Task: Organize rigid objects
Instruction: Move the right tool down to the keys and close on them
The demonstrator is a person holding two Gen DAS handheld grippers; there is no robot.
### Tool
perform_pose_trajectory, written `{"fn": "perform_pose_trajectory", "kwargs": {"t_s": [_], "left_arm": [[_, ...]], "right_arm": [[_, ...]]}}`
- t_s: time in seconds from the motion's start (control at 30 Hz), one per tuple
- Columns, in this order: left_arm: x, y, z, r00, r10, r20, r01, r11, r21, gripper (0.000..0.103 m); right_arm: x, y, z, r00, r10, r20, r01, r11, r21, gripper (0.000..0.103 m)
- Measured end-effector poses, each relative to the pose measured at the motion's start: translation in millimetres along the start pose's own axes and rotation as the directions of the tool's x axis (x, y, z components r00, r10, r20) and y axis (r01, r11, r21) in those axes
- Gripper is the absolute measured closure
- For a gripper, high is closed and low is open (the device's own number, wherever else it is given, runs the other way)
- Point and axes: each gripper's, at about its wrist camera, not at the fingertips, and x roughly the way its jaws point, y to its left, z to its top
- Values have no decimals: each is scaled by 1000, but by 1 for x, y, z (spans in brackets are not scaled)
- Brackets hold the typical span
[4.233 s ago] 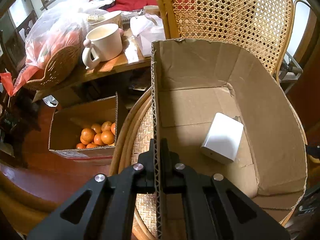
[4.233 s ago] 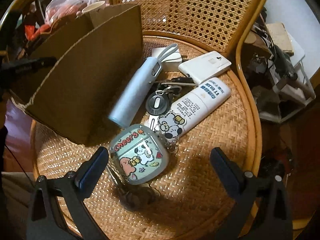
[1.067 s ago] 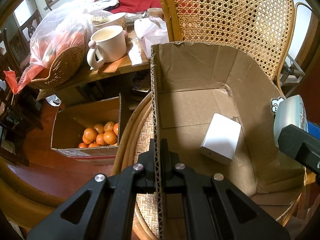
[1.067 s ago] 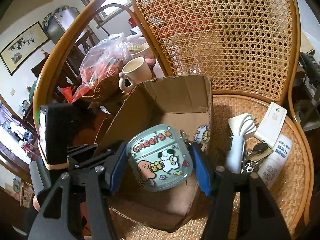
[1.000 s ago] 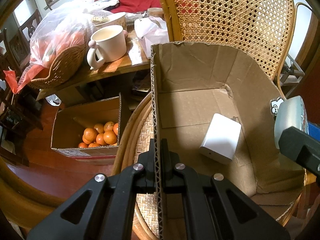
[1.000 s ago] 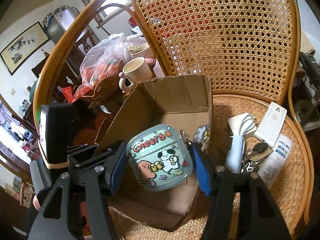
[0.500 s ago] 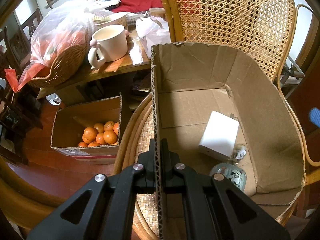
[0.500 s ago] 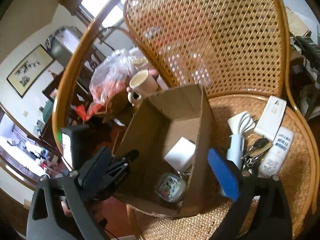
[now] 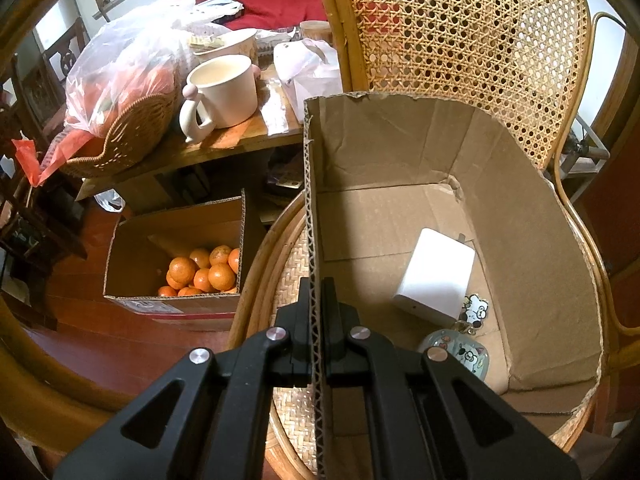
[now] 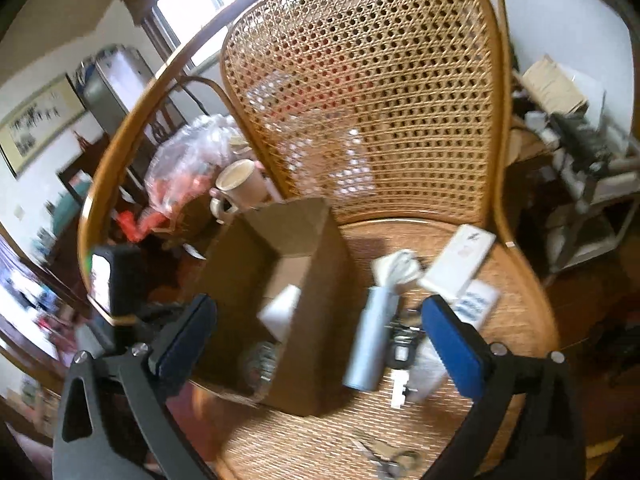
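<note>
Right now my left gripper (image 9: 316, 312) has its jaws clamped on the near wall of the cardboard box (image 9: 532, 240), the corrugated edge running straight up between them. I use that box as my landmark; it sits on the woven seat of the rattan chair (image 10: 360, 80). Inside the box, a white power adapter (image 9: 438, 278) lies flat on the floor near the middle, and the cartoon earbud case (image 9: 456, 354) rests just beside the adapter's near corner, with its dog charm (image 9: 476, 308) touching the adapter's side.

My right gripper (image 10: 316, 344) hangs above the box's right wall with its blue-padded jaws spread wide and nothing between them. That view is motion-blurred, so small details are soft. To the right of the box, on the seat, I see a pale blue tube (image 10: 370, 340) lying just beside the box wall, a bunch of keys (image 10: 400, 350) next to it, a white flat device (image 10: 460, 260) farther right, and a white bottle with blue print (image 10: 476, 304) under it.

Left of the box, beyond the chair, a cream mug (image 9: 222, 94) stands on a wooden desk (image 9: 188, 152), and a carton of oranges (image 9: 200, 270) sits on the floor.
</note>
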Motion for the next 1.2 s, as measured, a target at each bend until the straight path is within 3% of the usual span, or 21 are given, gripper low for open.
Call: {"fn": "perform_pose_trajectory", "kwargs": {"t_s": [0.17, 0.47, 0.77, 0.93, 1.2], "left_arm": [[1, 0, 0, 1000, 3, -3, -3, 1000, 2, 100], [2, 2, 2, 1000, -4, -10, 4, 1000, -16, 100], [2, 2, 3, 1000, -3, -14, 2, 1000, -25, 100], [2, 1, 3, 1000, -1, -15, 0, 1000, -28, 101], [2, 2, 3, 1000, -2, -16, 1, 1000, -31, 100]], "right_arm": [[4, -5, -19, 984, -162, -79, 154, 983, -102, 0], [12, -15, -57, 917, -311, -251, 268, 944, -190, 0], [31, -30, -83, 858, -376, -351, 305, 921, -242, 0], [37, -37, -88, 861, -297, -414, 245, 954, -175, 0], [53, -25, -99, 830, -320, -456, 224, 942, -251, 0]]}}
